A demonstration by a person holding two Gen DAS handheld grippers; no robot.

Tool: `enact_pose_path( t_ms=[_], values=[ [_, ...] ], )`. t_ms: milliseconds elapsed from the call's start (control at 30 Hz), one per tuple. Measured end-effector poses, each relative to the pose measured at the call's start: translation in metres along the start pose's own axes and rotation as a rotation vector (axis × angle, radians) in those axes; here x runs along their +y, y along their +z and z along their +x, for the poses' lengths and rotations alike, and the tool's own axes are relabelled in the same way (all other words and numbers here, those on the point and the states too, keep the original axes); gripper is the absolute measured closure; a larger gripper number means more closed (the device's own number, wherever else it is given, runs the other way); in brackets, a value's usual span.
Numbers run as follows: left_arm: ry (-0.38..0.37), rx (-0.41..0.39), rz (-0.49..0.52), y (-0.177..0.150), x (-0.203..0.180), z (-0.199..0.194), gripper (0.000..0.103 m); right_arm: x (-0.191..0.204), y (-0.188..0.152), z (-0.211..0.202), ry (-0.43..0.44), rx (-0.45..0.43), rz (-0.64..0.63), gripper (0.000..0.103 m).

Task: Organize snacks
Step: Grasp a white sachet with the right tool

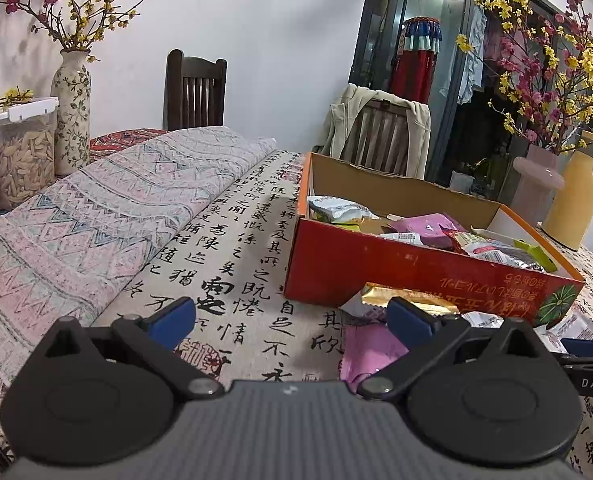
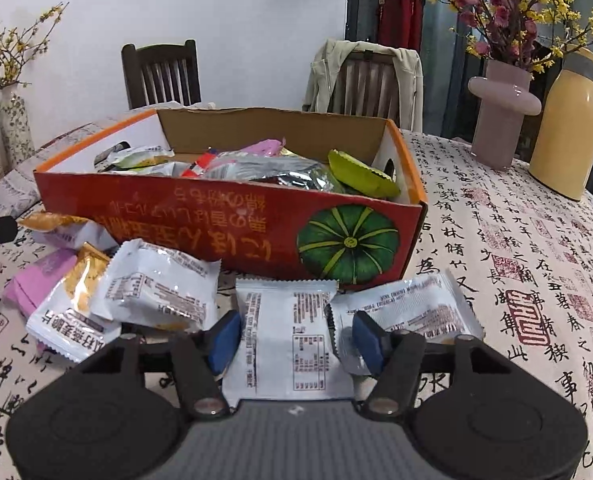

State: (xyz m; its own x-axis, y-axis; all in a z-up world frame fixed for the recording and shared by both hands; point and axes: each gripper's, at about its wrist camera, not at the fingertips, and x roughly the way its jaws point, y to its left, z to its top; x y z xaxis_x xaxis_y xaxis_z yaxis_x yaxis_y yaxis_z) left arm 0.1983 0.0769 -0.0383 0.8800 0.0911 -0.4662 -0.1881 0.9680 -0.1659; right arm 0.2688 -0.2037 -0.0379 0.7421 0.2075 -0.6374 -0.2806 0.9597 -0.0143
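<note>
The right tool (image 2: 292, 340) stands with its blue pads closed partway on a flat white foil snack packet (image 2: 288, 344) lying on the table (image 2: 516, 240), just in front of the red cardboard box (image 2: 232, 216); the pads seem to touch its edges. The left tool (image 1: 290, 320) is wide open and empty. The risk: the slippery packet may buckle or slip out, or the neighbouring white packet (image 2: 408, 308), which overlaps it, gets dragged along.
</note>
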Motion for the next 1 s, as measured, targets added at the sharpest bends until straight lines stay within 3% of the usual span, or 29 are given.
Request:
enact_pose_path(
  t_ms=[33, 133, 300, 467, 800, 1000],
  values=[
    [0.0, 0.0, -0.001, 0.0, 0.0, 0.0, 0.0, 0.0, -0.001, -0.002, 0.017, -0.001, 0.001, 0.062],
    [-0.001, 0.0, -0.001, 0.0, 0.0, 0.0, 0.0, 0.004, -0.005, -0.012, 0.01, -0.026, -0.001, 0.063],
    [0.0, 0.001, -0.001, 0.0, 0.0, 0.0, 0.0, 0.007, -0.016, -0.05, -0.006, -0.159, 0.03, 0.063],
    [0.0, 0.0, -0.001, 0.0, 0.0, 0.0, 0.0, -0.001, -0.027, -0.079, -0.051, -0.235, 0.086, 0.063],
    [0.006, 0.0, -0.002, 0.0, 0.001, -0.001, 0.0, -0.019, -0.047, -0.064, -0.076, -0.167, 0.167, 0.063],
    [0.007, -0.002, -0.002, 0.0, 0.001, -0.001, 0.0, -0.018, -0.051, -0.062, -0.064, -0.171, 0.165, 0.063]
  ],
)
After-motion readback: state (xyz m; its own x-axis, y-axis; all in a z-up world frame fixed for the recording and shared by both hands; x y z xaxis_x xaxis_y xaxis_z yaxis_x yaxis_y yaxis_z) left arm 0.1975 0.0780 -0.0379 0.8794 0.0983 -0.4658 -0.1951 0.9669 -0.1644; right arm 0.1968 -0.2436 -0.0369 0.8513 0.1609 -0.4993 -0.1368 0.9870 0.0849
